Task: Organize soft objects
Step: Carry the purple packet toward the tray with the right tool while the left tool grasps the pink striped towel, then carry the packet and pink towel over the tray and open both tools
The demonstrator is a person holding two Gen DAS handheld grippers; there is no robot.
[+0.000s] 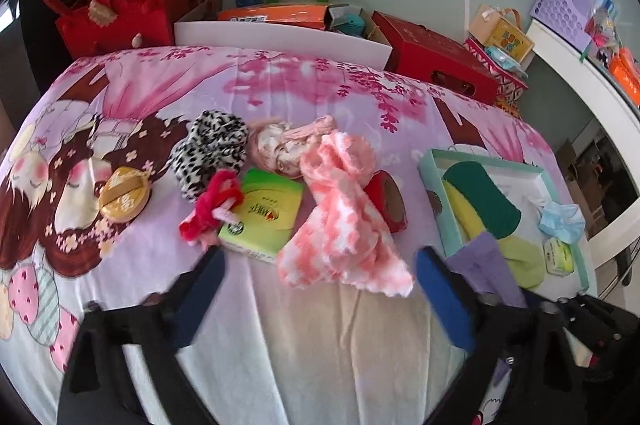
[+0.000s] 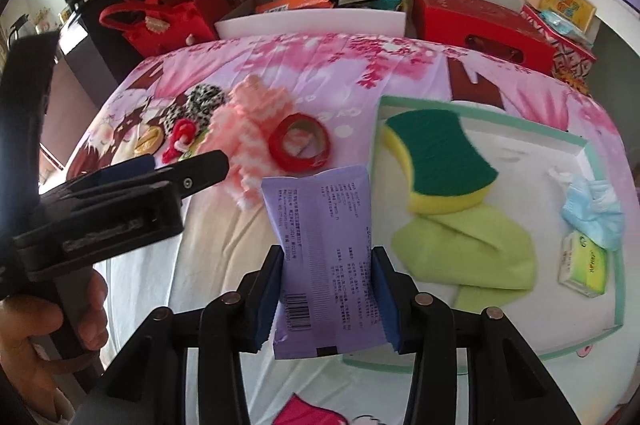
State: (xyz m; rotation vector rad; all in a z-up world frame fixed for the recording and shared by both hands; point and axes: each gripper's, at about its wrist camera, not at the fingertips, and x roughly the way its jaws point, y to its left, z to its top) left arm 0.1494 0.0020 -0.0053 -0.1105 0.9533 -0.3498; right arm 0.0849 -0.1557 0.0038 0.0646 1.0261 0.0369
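— What's over on the left of the bed?

— A round gold tin sits on the cartoon bedspread, and just right of it a black-and-white spotted fabric piece. A red and pink fuzzy thing lies partly on a green tissue pack.

— And the left gripper?

— Its jaws stand wide apart with nothing between them, hovering above the near end of the fluffy pink-and-white scarf. Behind the scarf there's a bundle of pale pink cloth, and a red tape roll touches the scarf's right side.

— Moving right?

— The right gripper is clamped on a purple packet, pads pressing both its long edges, held upright just at the near left corner of the mint-edged tray. I can't tell whether the packet touches the rim.

— What's in the tray?

— A yellow sponge with a green top rests partly on a lime-green cloth. Farther right lie a crumpled blue face mask and, touching it, a small green tissue packet.
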